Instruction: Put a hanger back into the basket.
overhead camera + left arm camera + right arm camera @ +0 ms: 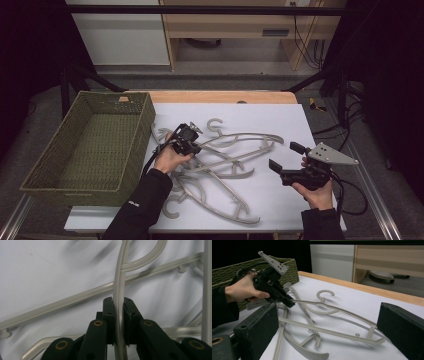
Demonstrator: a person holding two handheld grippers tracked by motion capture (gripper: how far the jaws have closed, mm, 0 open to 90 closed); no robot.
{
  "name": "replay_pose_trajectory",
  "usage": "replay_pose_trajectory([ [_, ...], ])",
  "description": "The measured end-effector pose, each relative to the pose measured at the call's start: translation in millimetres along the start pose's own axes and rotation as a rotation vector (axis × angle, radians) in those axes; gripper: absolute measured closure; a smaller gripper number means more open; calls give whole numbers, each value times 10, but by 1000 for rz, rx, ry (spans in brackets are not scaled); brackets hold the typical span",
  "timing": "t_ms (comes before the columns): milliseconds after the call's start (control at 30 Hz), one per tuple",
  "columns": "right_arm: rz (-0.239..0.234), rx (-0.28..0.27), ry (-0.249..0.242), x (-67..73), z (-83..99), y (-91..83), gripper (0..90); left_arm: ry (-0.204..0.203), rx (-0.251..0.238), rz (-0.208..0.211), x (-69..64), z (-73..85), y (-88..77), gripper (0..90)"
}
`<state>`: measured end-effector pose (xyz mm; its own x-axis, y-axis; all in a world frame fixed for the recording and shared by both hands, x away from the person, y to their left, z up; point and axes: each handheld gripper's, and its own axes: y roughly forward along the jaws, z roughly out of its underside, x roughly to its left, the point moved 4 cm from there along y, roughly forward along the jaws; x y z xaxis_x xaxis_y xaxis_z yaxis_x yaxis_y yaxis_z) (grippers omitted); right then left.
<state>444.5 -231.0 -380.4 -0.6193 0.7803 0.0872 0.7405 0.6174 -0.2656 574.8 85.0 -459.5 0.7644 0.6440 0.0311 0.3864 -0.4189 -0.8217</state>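
Green woven basket (pixel 95 145) at far left: nothing in it, so no hanger is stowed. Just right of the basket, a tangled pile of grey hangers (pixel 220 165) lies on the white worktop (pixel 280 120). Left tongs (pixel 192 146) are clenched on the thin rim of one hanger (pixel 119 290), at the pile's basket side; judged first pick, lift not begun. Well right of the basket, right tongs (pixel 282 157) released, hovering, grasping nothing.
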Motion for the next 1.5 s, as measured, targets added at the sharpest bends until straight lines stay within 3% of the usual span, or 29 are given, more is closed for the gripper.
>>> replay_pose_trajectory([
  [100, 4, -3, -1, 0, -3, -5, 41, -6, -28, -3, -20, -20, -58, 819],
  [133, 4, -3, -1, 0, -4, -7, 41, -17, -63, 1, -34, -42, -126, 820],
  [300, 4, -2, -1, -5, -5, -15, 41, -33, -129, 2, -74, -85, -330, 819],
  [567, 13, -3, 0, -25, -5, -39, 39, -16, -186, -46, -110, -101, -768, 819],
  [833, 23, -5, 9, -41, -3, -60, 38, -25, -259, -84, -83, -70, -1235, 819],
  [867, 24, -4, 8, -42, -2, -59, 38, -25, -259, -84, -83, -70, -1235, 819],
  [933, 23, -4, 8, -41, 0, -59, 38, -26, -273, -101, -52, -44, -1397, 819],
  [1233, 27, -1, 7, -49, 9, -65, 38, -38, -286, -162, 155, 147, -1814, 818],
  [1333, 27, 1, 8, -47, 11, -62, 38, -63, -305, -177, 235, 230, -1910, 818],
  [1500, 29, 3, 11, -41, 14, -52, 38, -69, -298, -199, 358, 368, -2030, 818],
])
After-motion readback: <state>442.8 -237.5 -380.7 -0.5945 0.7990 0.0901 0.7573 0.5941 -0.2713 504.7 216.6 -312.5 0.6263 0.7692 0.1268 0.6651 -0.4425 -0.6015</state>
